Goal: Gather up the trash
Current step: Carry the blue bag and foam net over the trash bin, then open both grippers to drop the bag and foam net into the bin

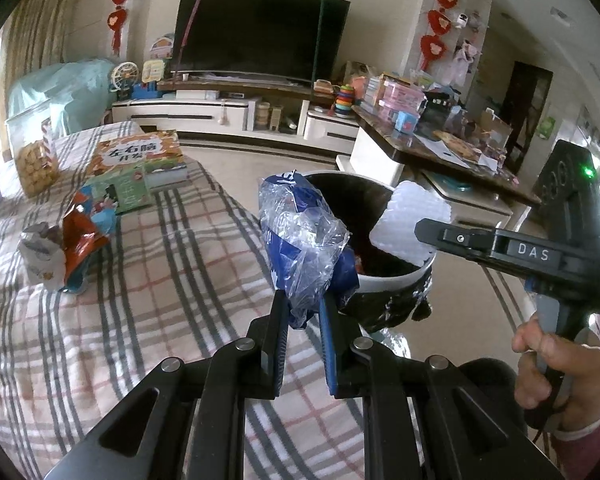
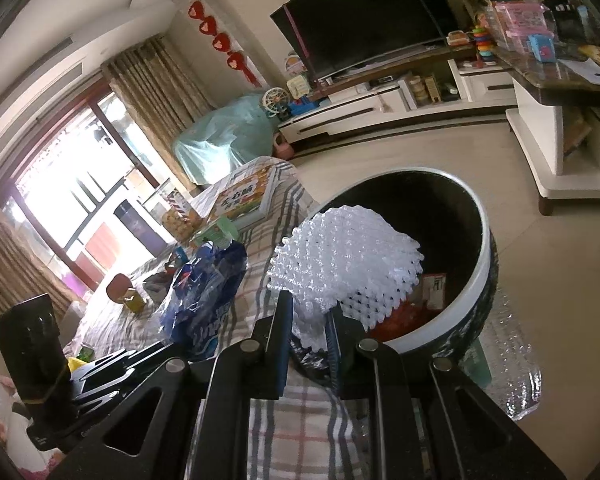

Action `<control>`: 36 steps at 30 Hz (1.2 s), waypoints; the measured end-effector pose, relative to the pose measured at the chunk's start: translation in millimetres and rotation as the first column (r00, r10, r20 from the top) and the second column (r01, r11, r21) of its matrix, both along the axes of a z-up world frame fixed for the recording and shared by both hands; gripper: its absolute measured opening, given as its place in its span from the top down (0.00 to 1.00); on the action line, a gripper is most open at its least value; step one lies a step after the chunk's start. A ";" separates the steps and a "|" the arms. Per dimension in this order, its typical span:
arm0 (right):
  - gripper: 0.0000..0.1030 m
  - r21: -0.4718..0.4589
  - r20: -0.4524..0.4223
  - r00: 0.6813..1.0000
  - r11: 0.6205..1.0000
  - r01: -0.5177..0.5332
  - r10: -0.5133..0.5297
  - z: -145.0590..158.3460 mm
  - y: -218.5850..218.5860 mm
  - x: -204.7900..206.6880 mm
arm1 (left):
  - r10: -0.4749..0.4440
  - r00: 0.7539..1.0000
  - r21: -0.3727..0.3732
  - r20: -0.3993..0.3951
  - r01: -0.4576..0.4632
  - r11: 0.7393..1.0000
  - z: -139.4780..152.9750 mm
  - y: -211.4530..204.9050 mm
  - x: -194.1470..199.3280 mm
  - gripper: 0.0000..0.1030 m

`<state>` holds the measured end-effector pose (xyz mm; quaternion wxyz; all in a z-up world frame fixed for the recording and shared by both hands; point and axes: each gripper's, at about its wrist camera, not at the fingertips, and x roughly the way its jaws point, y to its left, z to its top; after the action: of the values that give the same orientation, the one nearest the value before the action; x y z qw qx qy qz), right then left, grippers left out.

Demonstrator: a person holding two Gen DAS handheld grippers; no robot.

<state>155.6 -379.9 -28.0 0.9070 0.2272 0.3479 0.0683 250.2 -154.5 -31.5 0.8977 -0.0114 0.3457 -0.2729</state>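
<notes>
Two loads sit at the bin [image 1: 392, 276]: left gripper [image 1: 304, 312] pinches a blue plastic bag [image 1: 300, 232] near its rim; right gripper [image 2: 312, 320] clamps white foam netting [image 2: 340, 256] over the opening. Risk: the bag, released now, would likely drop onto the plaid cloth [image 1: 160, 280].

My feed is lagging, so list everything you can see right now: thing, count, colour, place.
plastic bag: one, clear and blue, held in left tool.
foam net: one, white, held in right tool over the bin.
trash bin: one, black with white rim, beside the plaid surface.
snack wrappers: a few, red and grey, on the plaid cover.
books: a small stack, orange and green.
television: one, black, on the far wall.
left tool: shut.
right tool: shut.
</notes>
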 end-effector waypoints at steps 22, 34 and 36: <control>0.85 -0.011 -0.024 0.999 1.000 0.028 -0.028 -4.0 -27.8 28.2 | -0.038 0.999 0.036 -0.015 0.038 0.999 -3.4 -42.6 37.3 0.86; 0.83 -0.006 -0.048 0.998 0.999 0.047 -0.047 -14.4 -41.2 42.6 | -0.032 0.999 0.036 -0.035 0.033 0.999 -7.0 -57.4 55.8 0.86; 0.83 -0.004 -0.053 0.997 0.999 0.049 -0.049 -16.2 -43.0 44.7 | -0.034 0.999 0.039 -0.036 0.036 0.999 -6.6 -60.1 57.8 0.86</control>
<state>200.3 -422.8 -44.1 0.8993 0.2359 0.3663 0.0395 308.0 -214.6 -38.1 0.8866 0.0075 0.3670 -0.2815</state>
